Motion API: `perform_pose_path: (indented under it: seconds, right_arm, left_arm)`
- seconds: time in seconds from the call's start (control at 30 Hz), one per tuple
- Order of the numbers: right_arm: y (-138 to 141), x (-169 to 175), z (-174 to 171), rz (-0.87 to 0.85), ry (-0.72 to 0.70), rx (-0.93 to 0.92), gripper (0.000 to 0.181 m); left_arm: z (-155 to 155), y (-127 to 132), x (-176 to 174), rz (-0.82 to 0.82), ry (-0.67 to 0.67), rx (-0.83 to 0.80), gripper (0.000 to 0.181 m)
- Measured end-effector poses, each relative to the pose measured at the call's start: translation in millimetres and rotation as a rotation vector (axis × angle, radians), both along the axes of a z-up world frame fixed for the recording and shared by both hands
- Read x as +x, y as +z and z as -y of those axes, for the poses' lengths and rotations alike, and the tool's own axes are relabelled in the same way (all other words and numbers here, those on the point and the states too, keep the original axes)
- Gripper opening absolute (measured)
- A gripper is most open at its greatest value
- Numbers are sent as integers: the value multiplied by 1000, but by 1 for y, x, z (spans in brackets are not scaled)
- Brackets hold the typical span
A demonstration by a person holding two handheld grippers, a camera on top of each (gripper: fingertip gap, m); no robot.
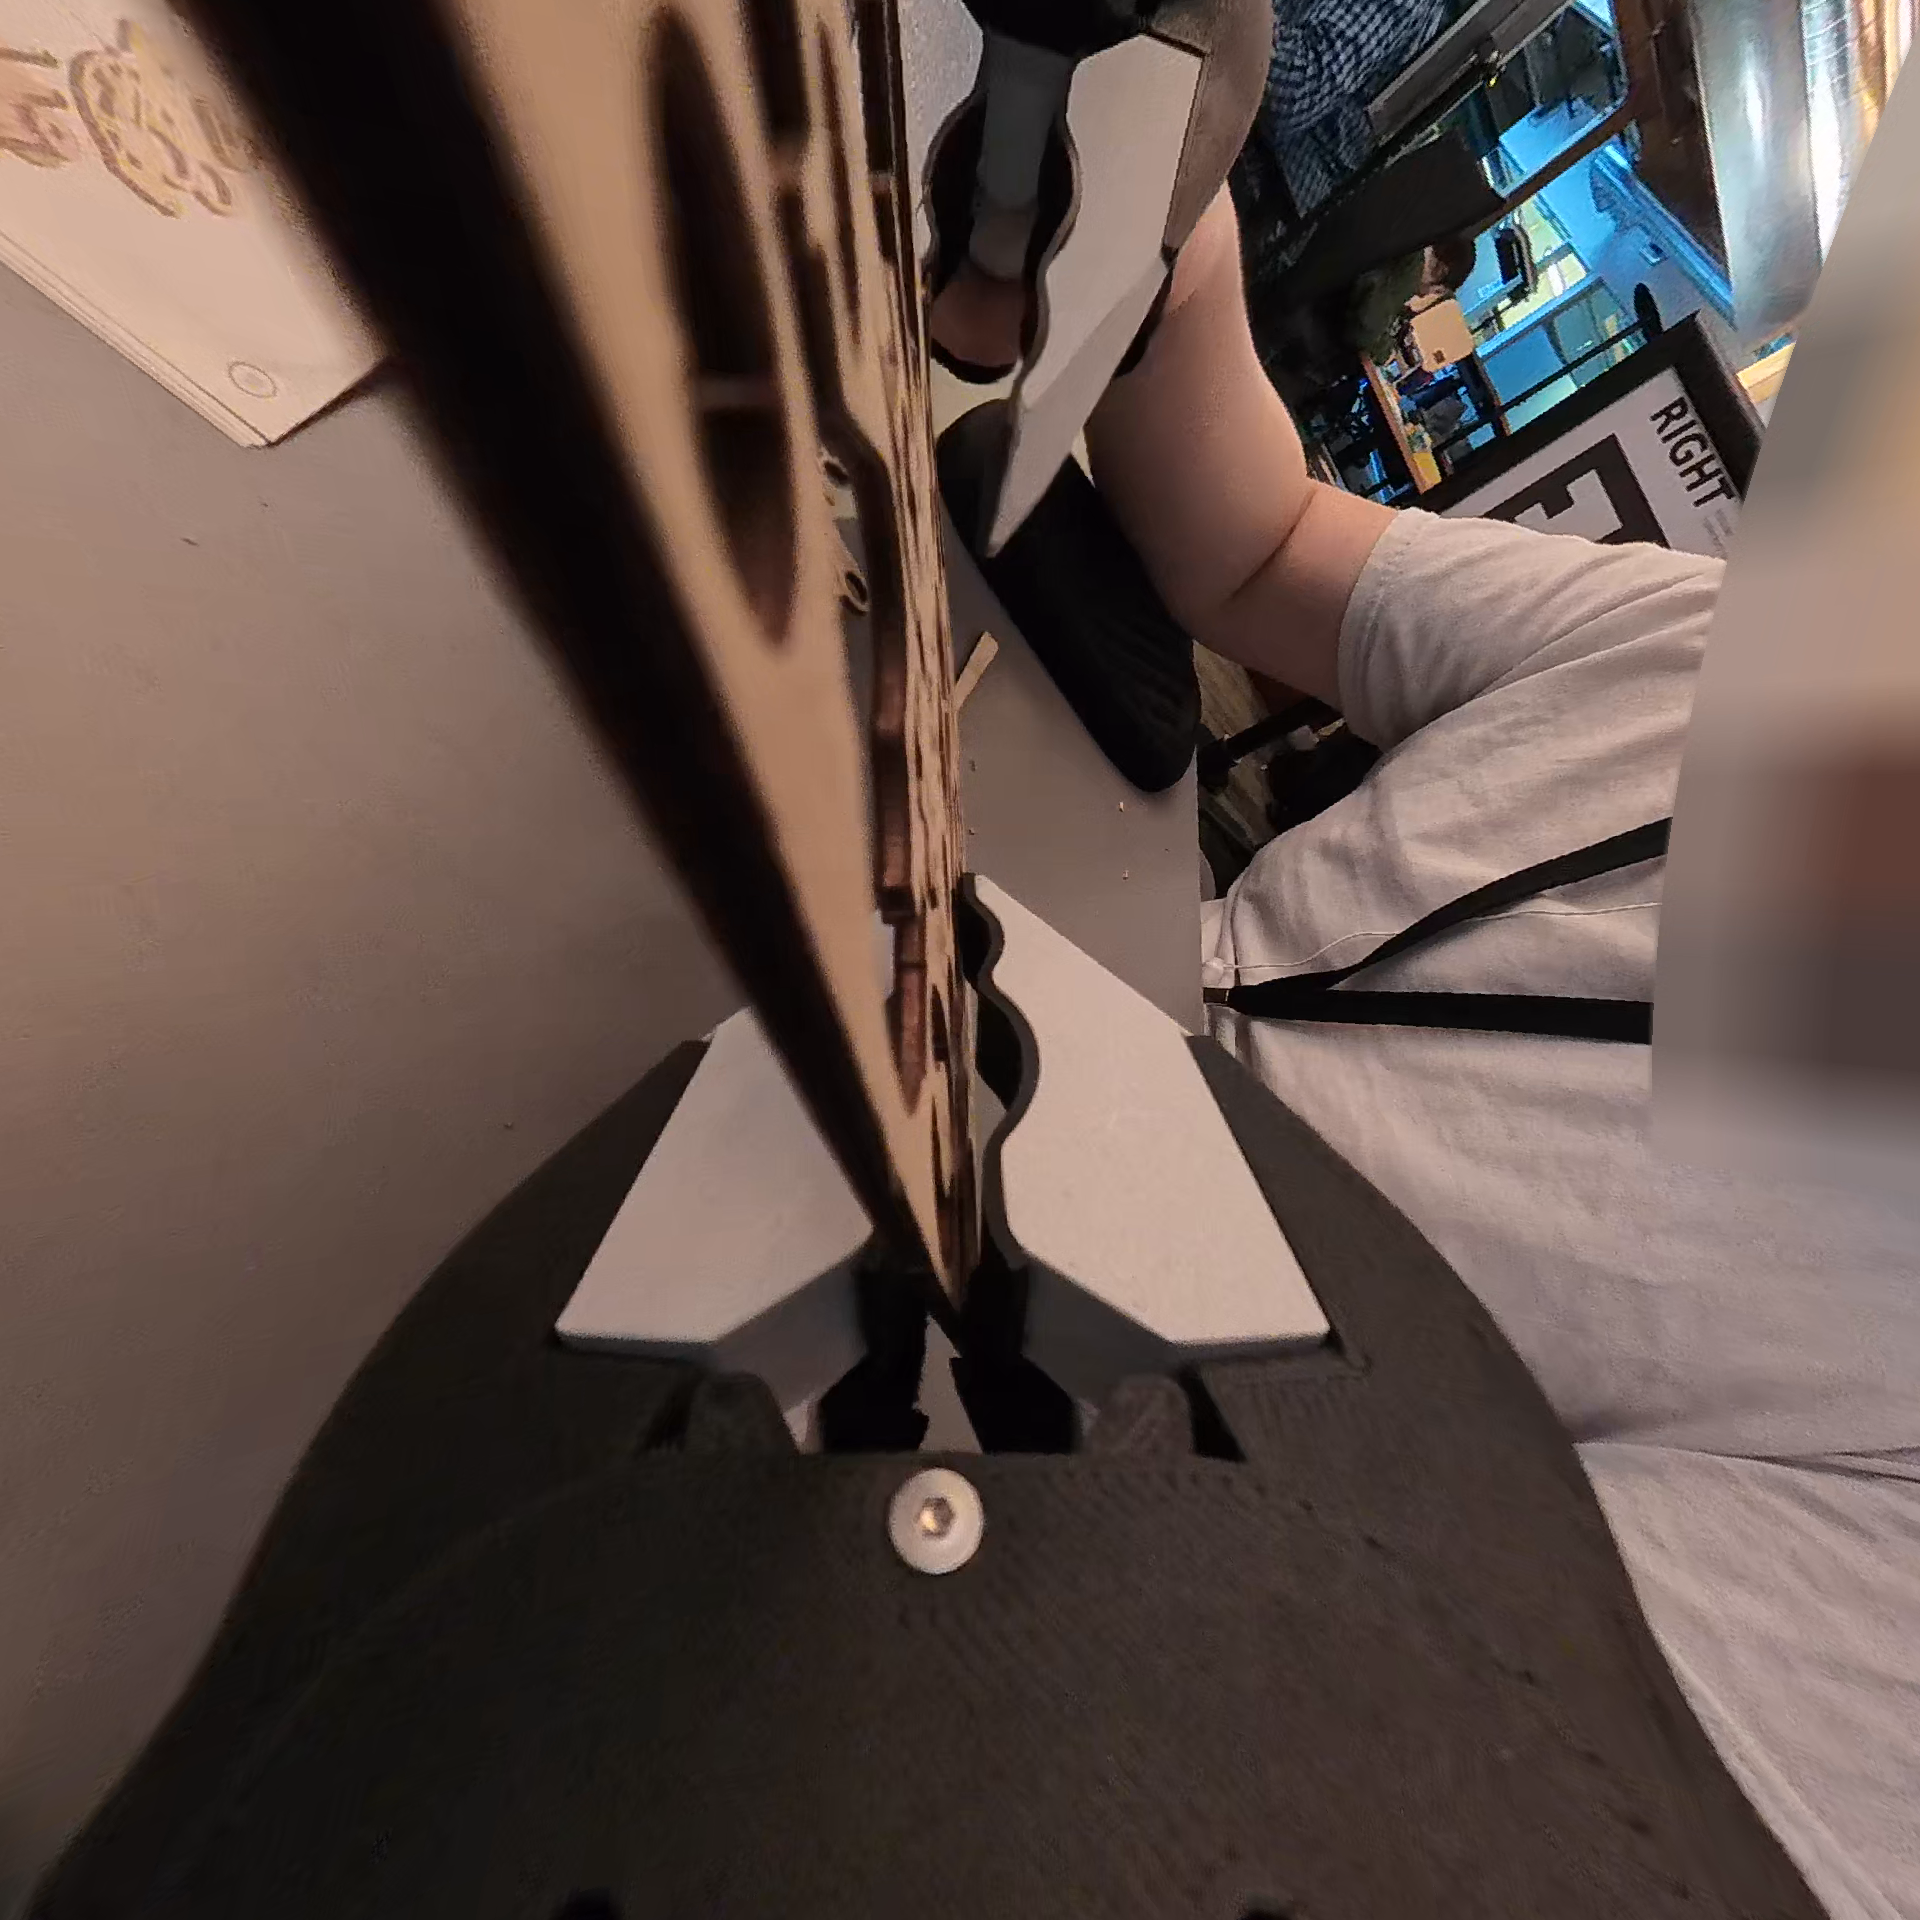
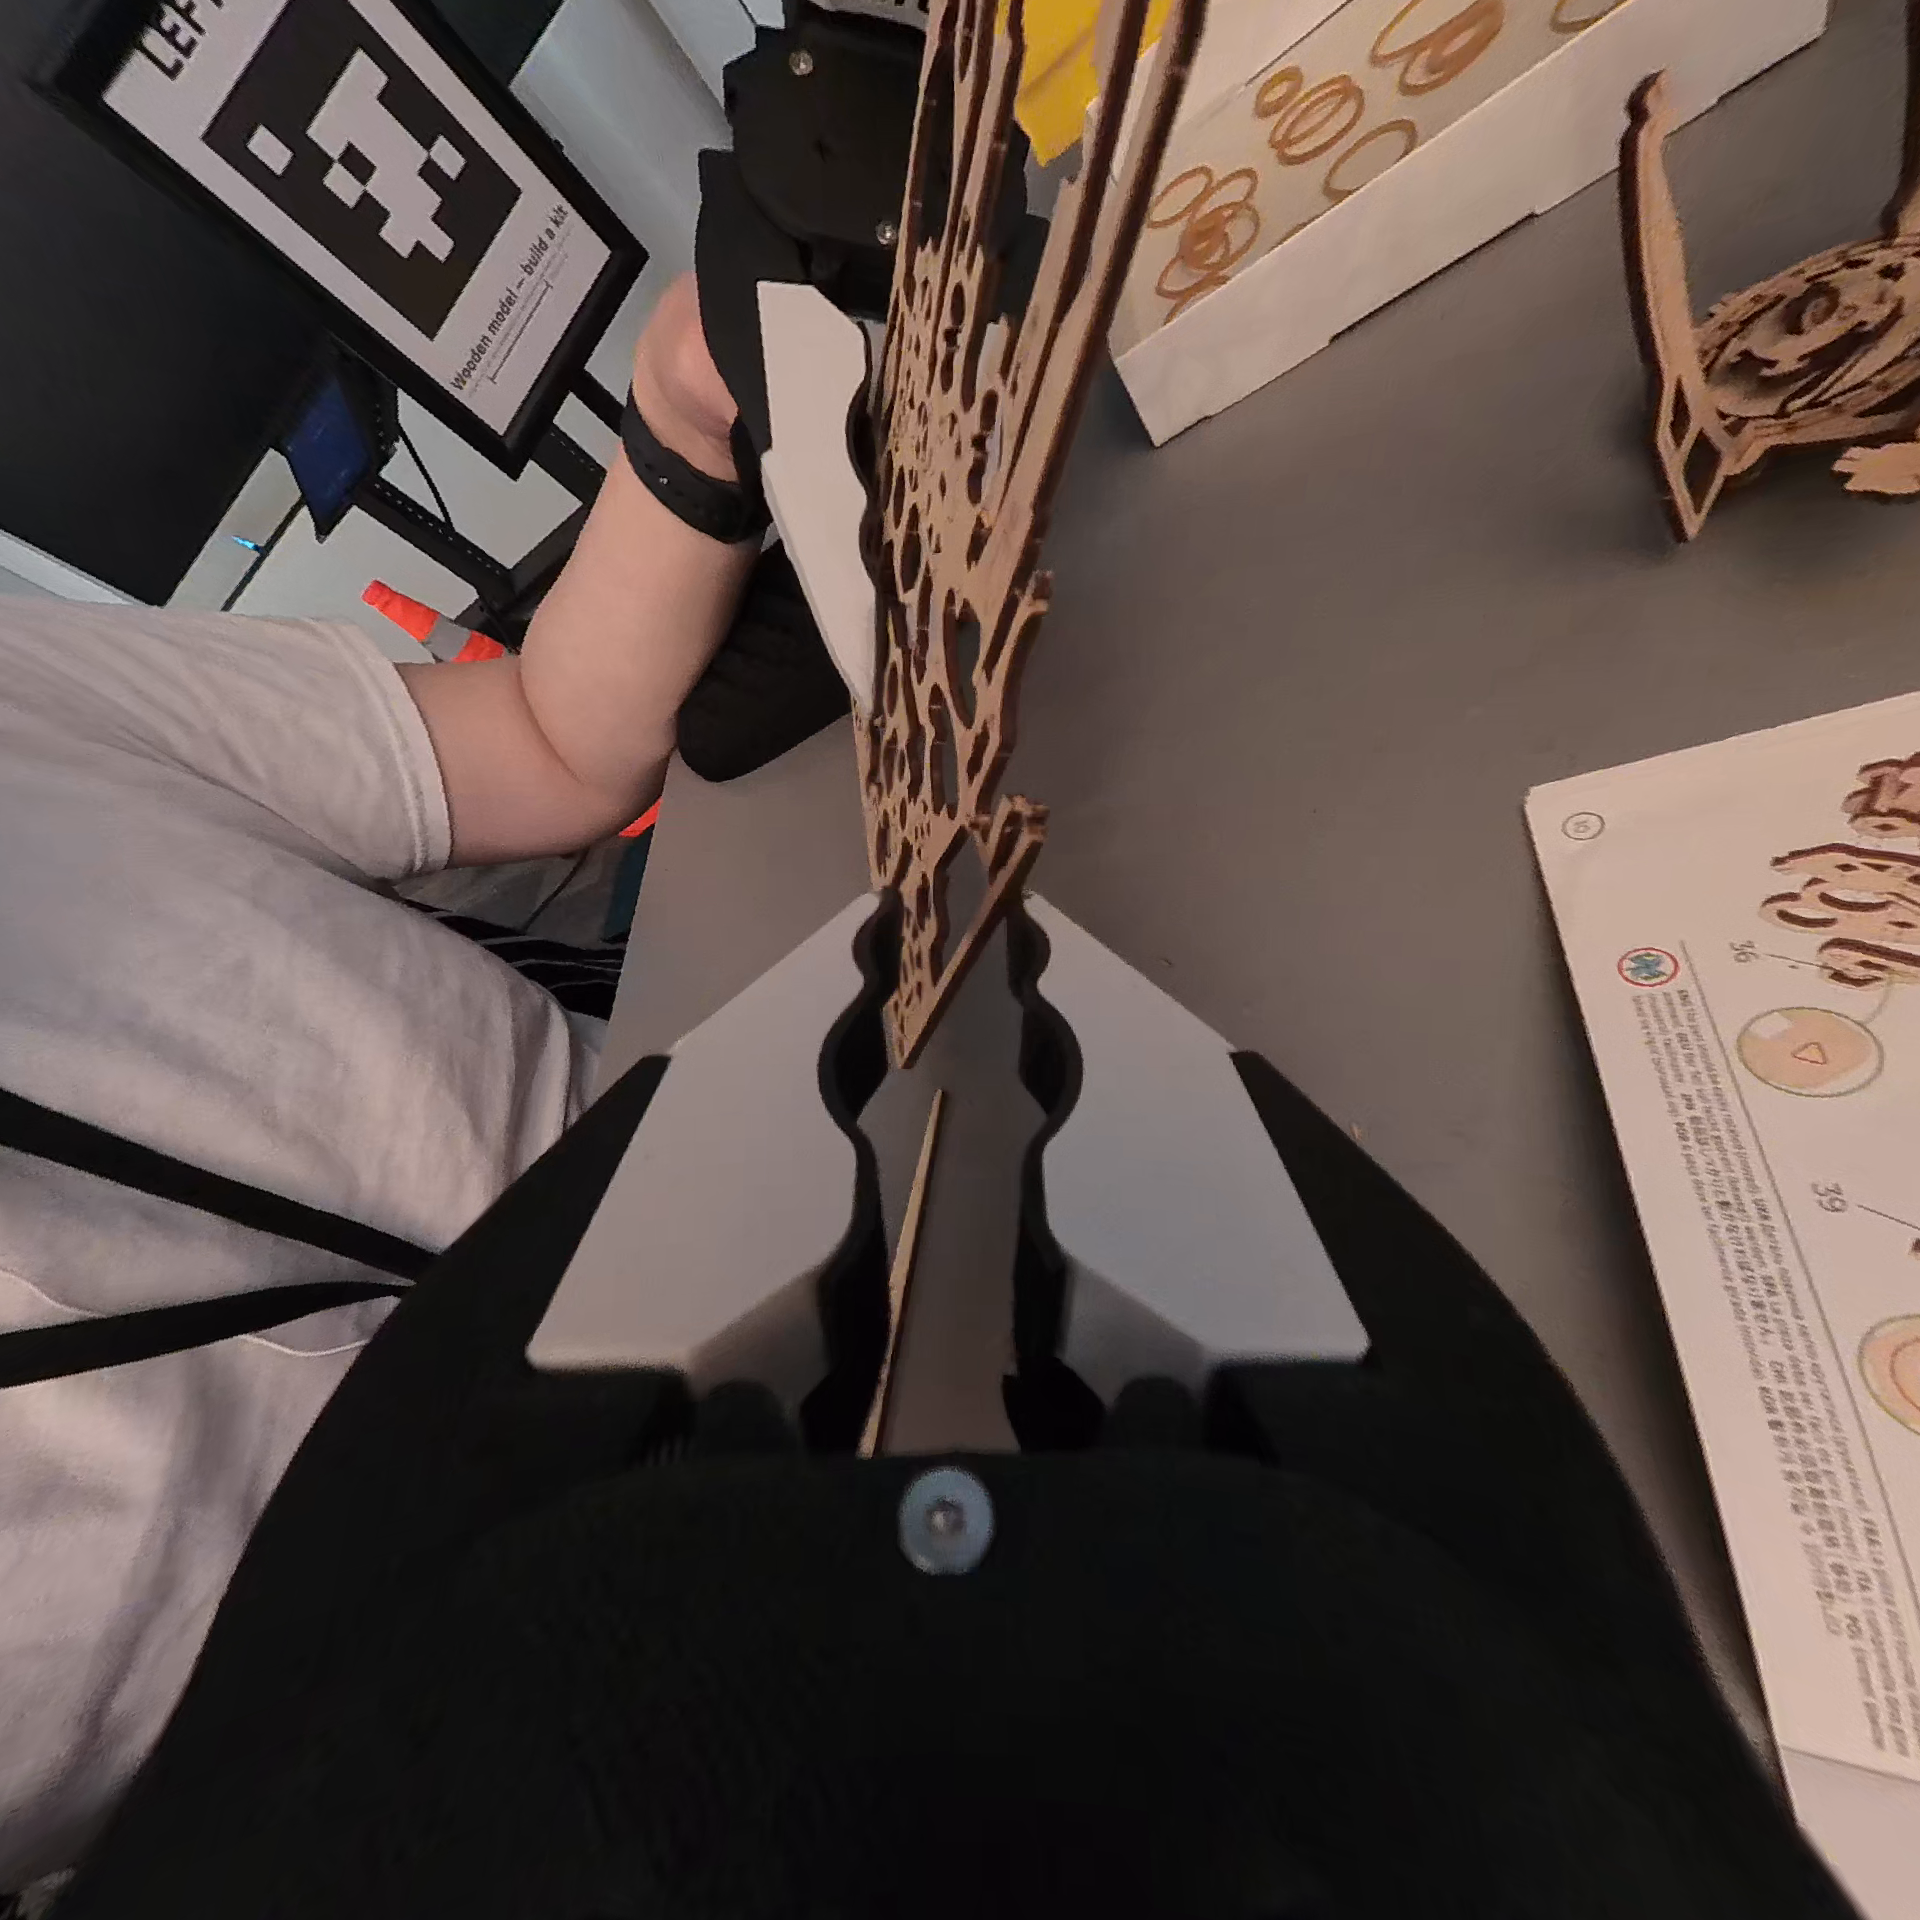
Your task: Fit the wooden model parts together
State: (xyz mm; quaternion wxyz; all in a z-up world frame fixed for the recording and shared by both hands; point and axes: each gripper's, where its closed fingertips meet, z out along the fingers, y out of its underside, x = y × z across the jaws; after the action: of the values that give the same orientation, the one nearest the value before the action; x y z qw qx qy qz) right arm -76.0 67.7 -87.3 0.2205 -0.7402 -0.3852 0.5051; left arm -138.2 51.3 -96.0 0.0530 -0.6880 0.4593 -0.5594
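Pinched the wooden sheet (image 1: 644, 520) in the left gripper (image 1: 925, 966), fingers closed on both faces. Ran edge-on away from that camera, long axis aimed at the right gripper (image 2: 951, 914). Showed pale ply, dense with dark burnt cut-outs. Stood above the grey table (image 2: 1299, 727), lower corner poking between the right gripper's parted fingers; contact unclear. Lay under that gap as a thin wooden strip (image 2: 909, 1278). Farther off: instruction page (image 2: 1714, 1195), part-built wooden model (image 2: 1787, 343).

Black tongs (image 2: 951, 1039), white scalloped fingers (image 2: 727, 1164), silver screw (image 2: 943, 1519)
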Motion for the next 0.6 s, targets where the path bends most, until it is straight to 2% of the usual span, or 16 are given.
perform_pose_path:
  seconds: [0.4,0.6]
  right_arm:
    - [11,4,1,-37,25,29,20]
    - [34,34,-7,-3,-5,116,20]
  left_arm:
    - [-1,10,-2,48,5,-16,1]
    - [-5,7,-7,27,21,-19,1]
